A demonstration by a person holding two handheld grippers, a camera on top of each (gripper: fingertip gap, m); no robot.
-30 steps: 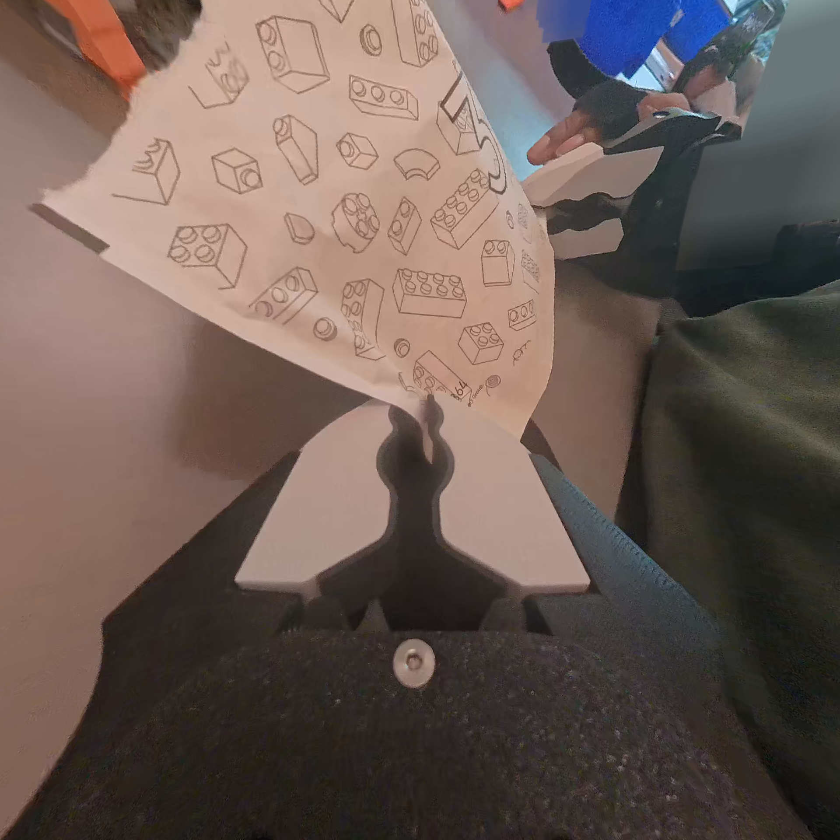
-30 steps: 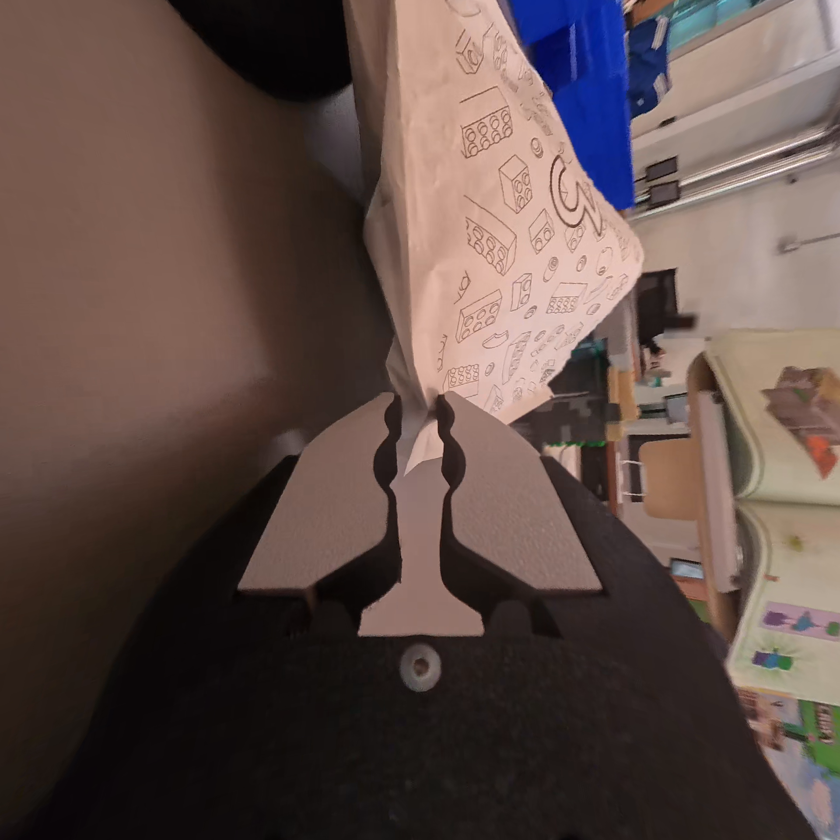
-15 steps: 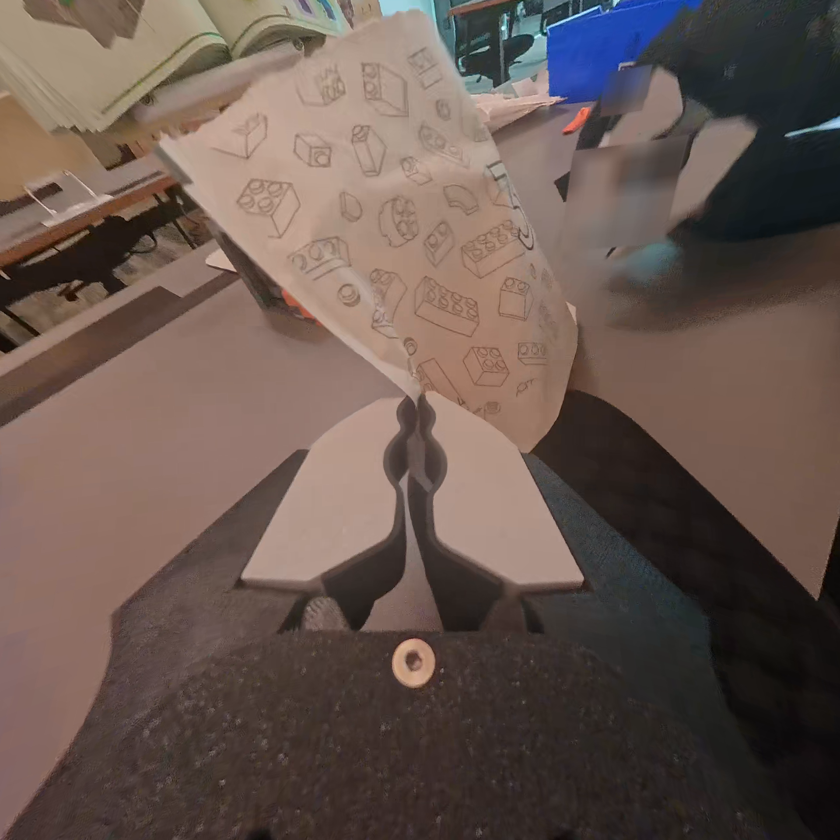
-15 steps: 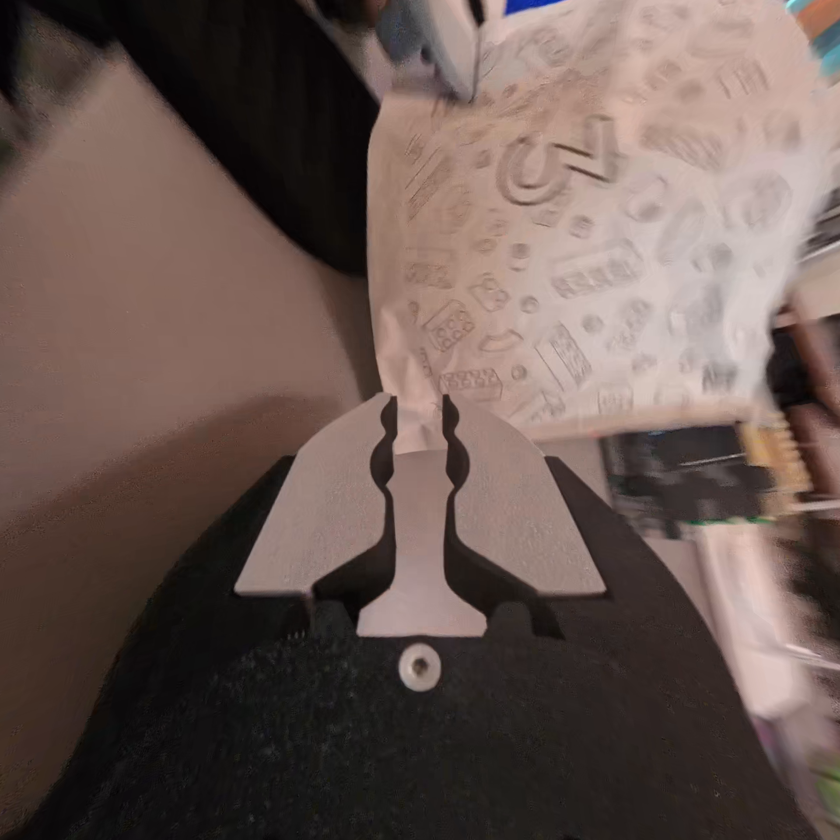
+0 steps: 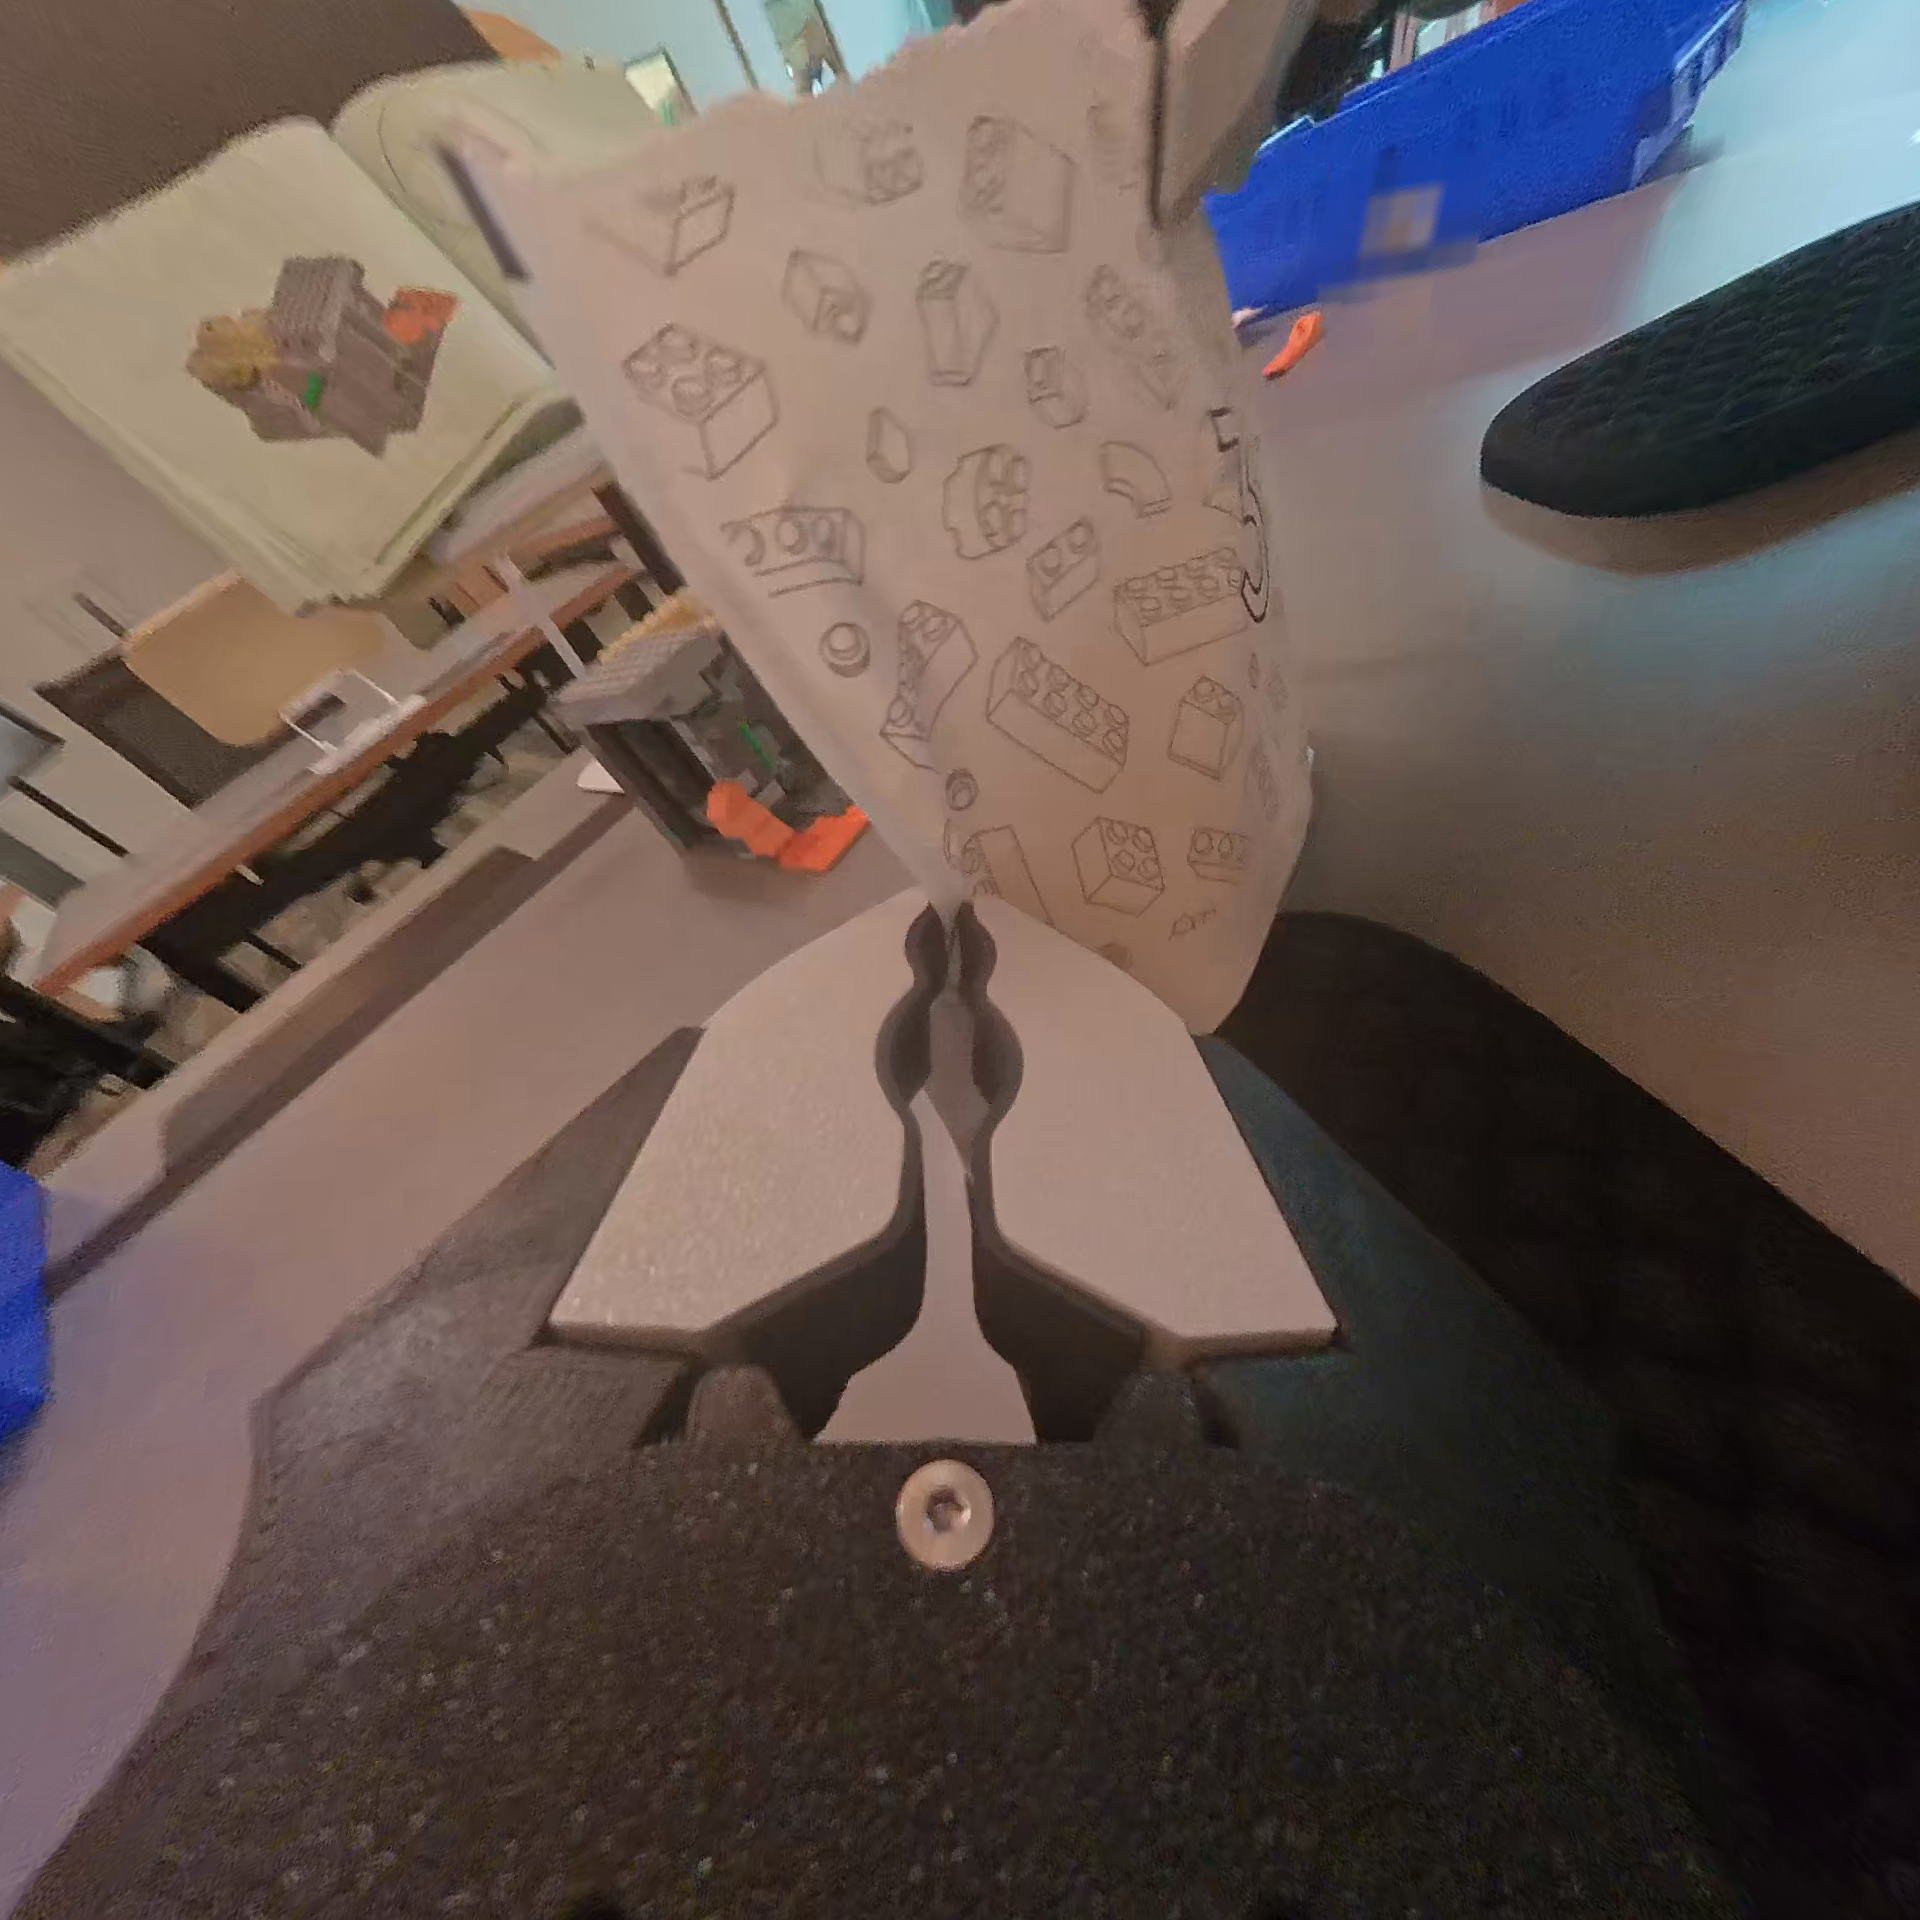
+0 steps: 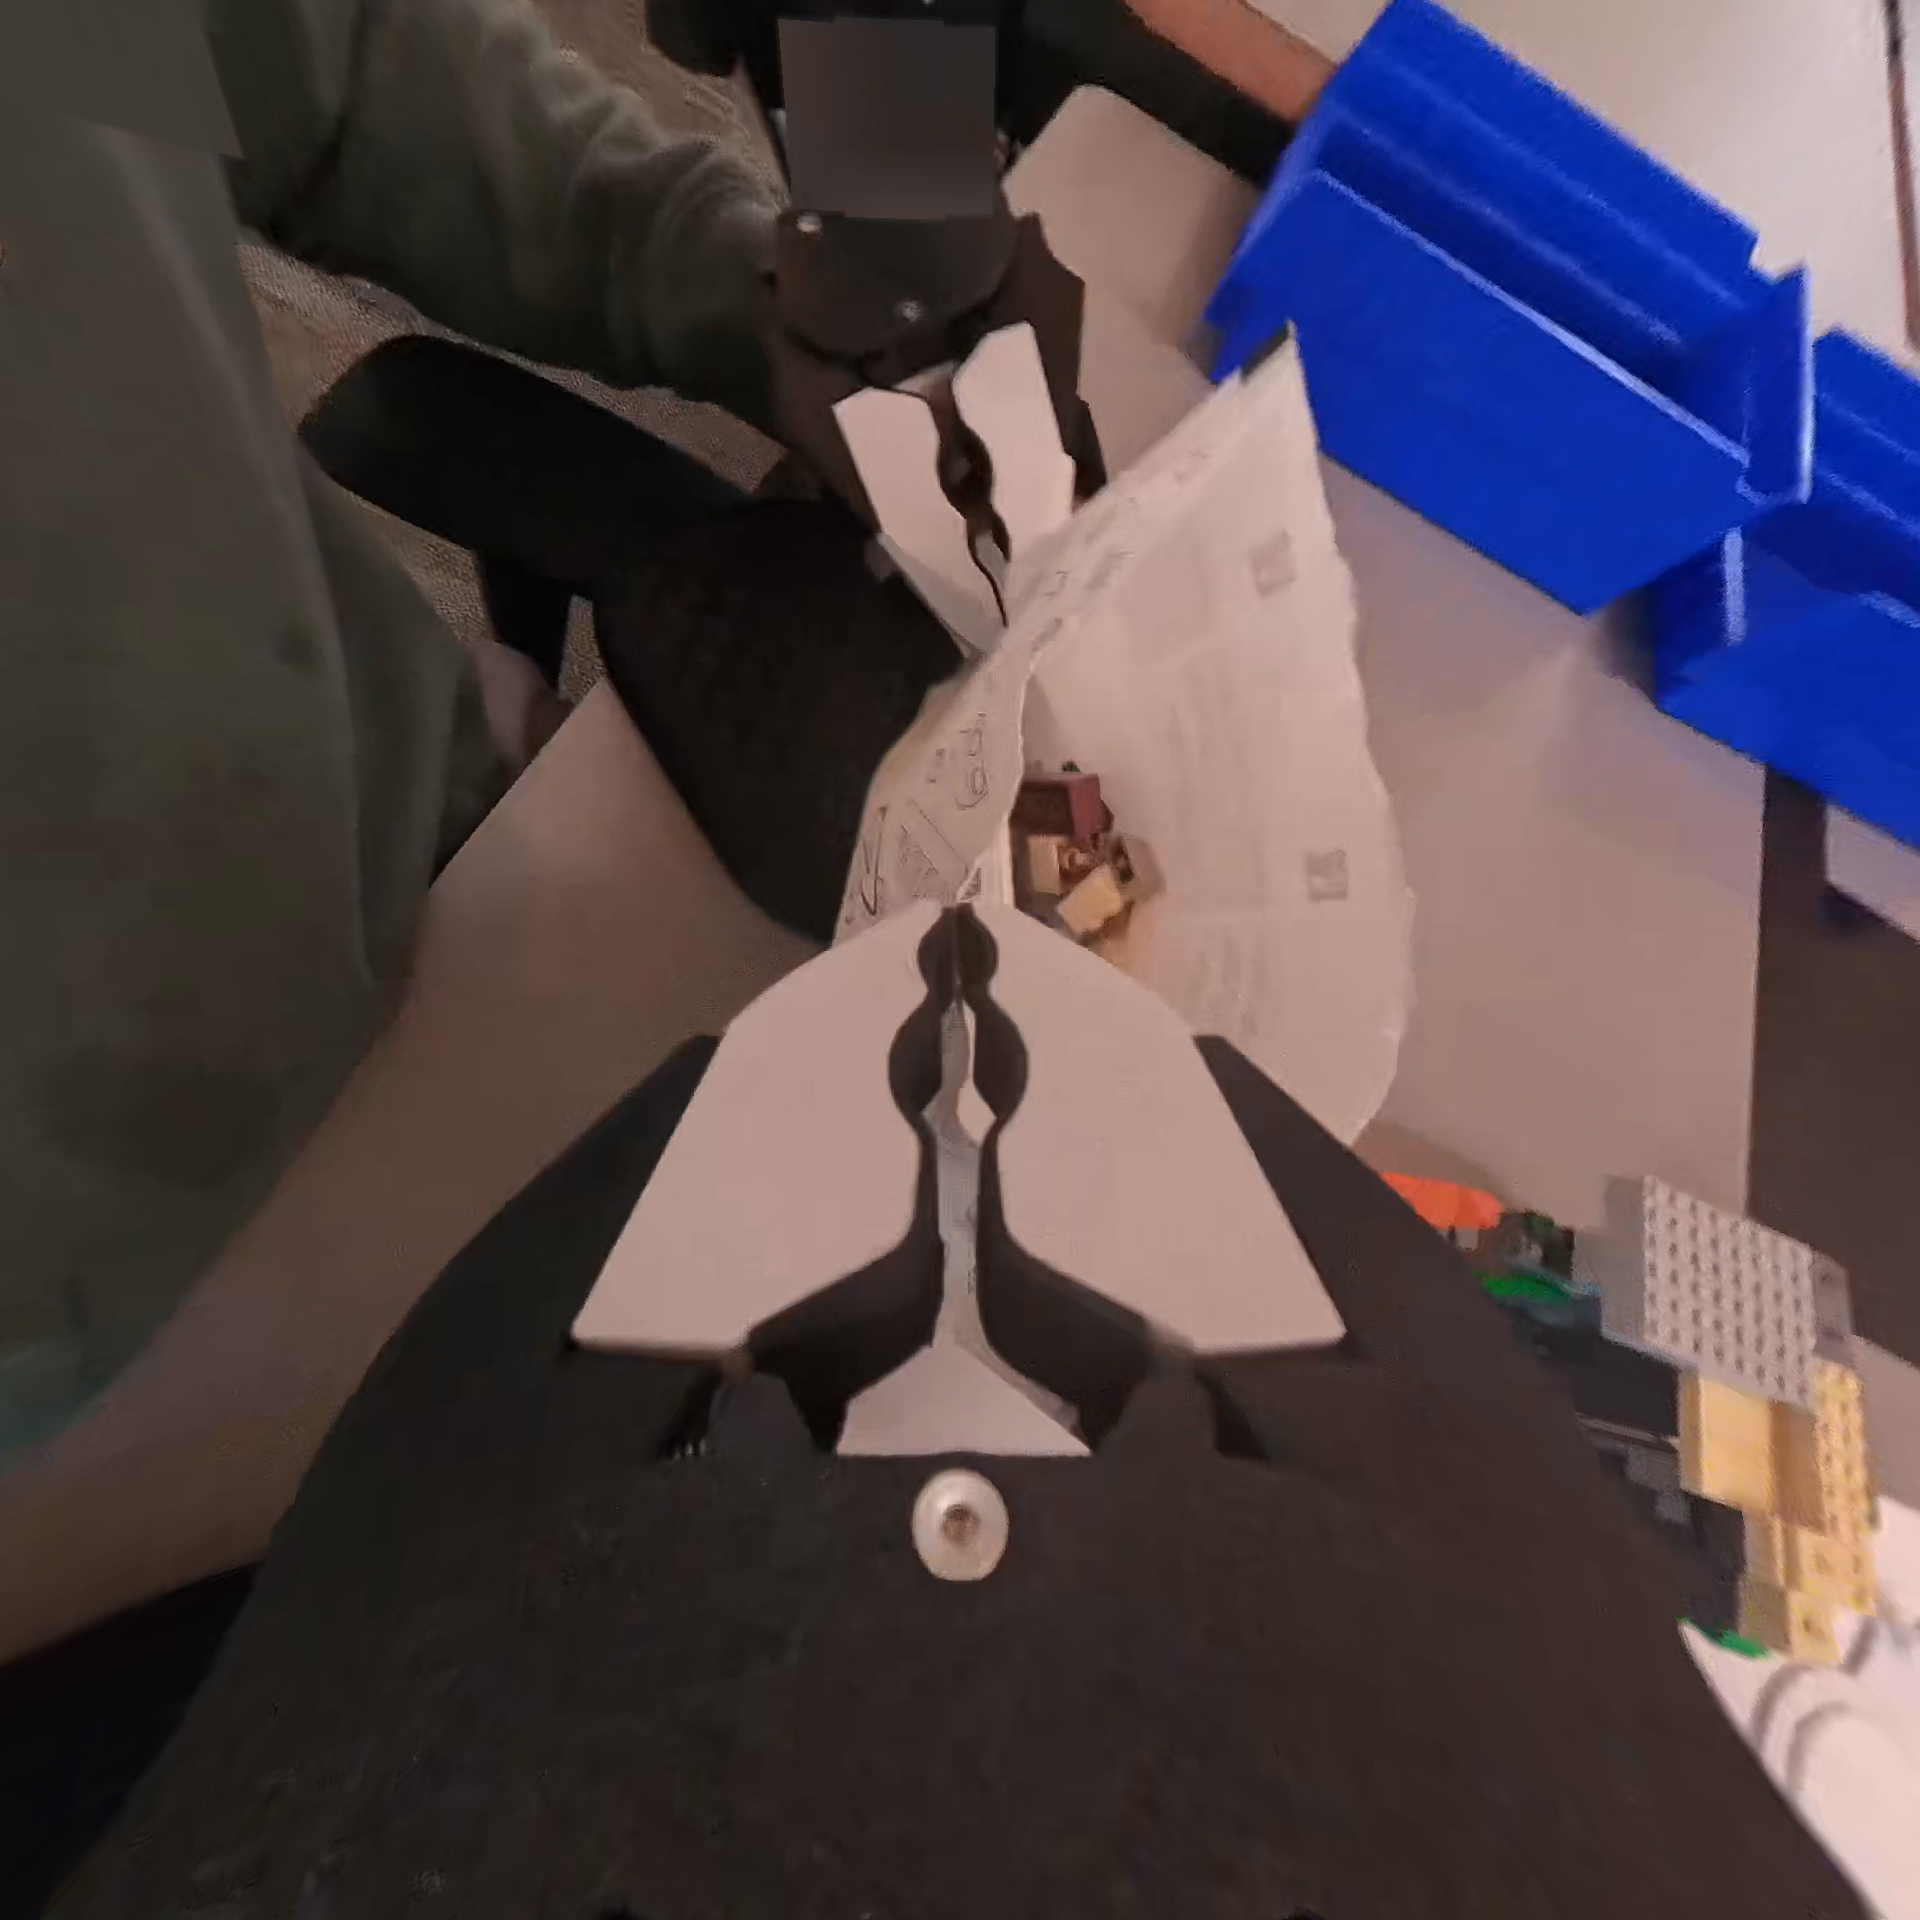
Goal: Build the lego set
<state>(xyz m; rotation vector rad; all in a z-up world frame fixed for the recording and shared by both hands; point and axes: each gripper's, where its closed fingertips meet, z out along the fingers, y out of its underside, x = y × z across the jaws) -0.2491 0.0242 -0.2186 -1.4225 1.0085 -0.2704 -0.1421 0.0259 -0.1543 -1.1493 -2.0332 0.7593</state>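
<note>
Right gripper (image 6: 958, 914) fingers pinching paper bag (image 6: 1226, 727) rim, bricks (image 6: 1086, 862) inside.

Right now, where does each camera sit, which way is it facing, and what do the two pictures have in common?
Left wrist view: sits on the left gripper, looking along its jaws, shut on the paper bag; beyond, a brick model and blue bin.
Right wrist view: sits on the right gripper, jaws shut on the bag's edge, looking into its open mouth at loose bricks; a green sleeve shows.
Shared: the bag, and each other's gripper.
</note>
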